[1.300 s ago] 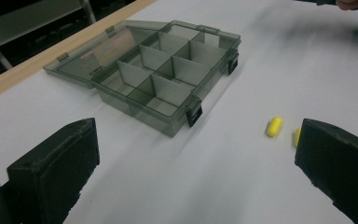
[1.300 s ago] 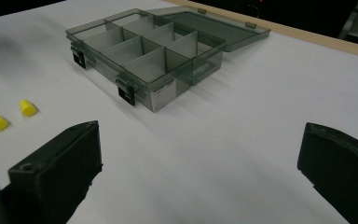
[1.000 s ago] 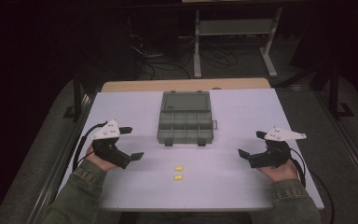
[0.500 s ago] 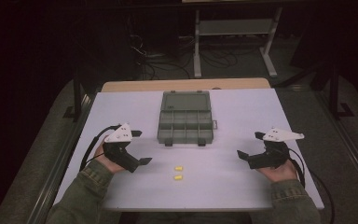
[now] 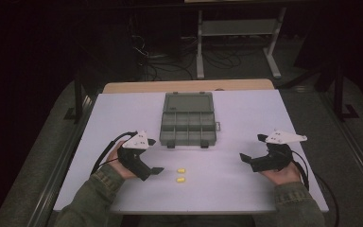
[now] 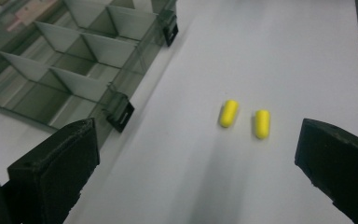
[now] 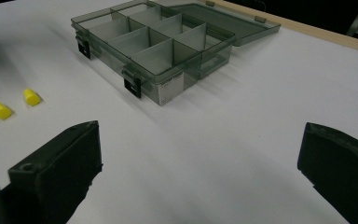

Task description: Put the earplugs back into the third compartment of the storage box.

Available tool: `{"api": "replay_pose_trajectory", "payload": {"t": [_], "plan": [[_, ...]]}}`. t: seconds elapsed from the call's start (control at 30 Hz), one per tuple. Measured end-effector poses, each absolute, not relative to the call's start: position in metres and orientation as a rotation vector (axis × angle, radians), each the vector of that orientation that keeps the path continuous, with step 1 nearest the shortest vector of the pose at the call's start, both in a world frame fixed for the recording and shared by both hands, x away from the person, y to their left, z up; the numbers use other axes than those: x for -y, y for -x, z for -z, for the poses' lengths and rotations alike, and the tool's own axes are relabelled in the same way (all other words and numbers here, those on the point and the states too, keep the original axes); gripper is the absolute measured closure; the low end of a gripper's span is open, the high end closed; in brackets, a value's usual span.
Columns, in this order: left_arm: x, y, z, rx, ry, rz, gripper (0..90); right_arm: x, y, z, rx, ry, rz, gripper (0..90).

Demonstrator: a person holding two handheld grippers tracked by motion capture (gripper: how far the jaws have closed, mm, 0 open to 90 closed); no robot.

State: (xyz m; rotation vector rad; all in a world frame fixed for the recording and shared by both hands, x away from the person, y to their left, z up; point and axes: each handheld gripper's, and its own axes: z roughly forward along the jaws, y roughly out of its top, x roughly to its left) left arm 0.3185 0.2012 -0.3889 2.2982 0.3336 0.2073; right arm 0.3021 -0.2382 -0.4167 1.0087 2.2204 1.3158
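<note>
Both tongs gape apart; left tongs (image 5: 157, 170) face two yellow capsules (image 5: 181, 175) on bare surface (image 5: 123, 113), open compartment box (image 5: 189, 124) beyond, right tongs (image 5: 244, 158) well apart.

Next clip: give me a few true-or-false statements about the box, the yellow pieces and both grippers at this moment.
1. The box has its lid open. True.
2. Two yellow pieces lie on the table, outside the box. True.
3. The left gripper is shut on a yellow piece. False: its jaws stand wide apart and hold nothing.
4. The right gripper is inside the box. False: it is over bare table, right of the box, jaws open.
5. The box compartments seen look empty. True.
</note>
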Motion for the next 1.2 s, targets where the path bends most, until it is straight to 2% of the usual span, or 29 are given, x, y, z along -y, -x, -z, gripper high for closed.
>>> {"api": "replay_pose_trajectory", "payload": {"t": [0.43, 1.1, 1.2], "plan": [[-0.176, -0.317, 0.405, -0.266, -2.38, -0.138, 1.1, 0.237, -0.302, 0.417, -2.23, -1.001, -1.311, 0.0], [-0.151, -0.336, 0.42, -0.171, -2.42, -0.014, 24.6, 0.234, -0.303, 0.419, -2.251, -0.985, -1.309, 0.0], [-0.148, -0.338, 0.424, -0.168, -2.427, -0.008, 30.4, 0.234, -0.303, 0.419, -2.253, -0.983, -1.307, 0.0]]}}
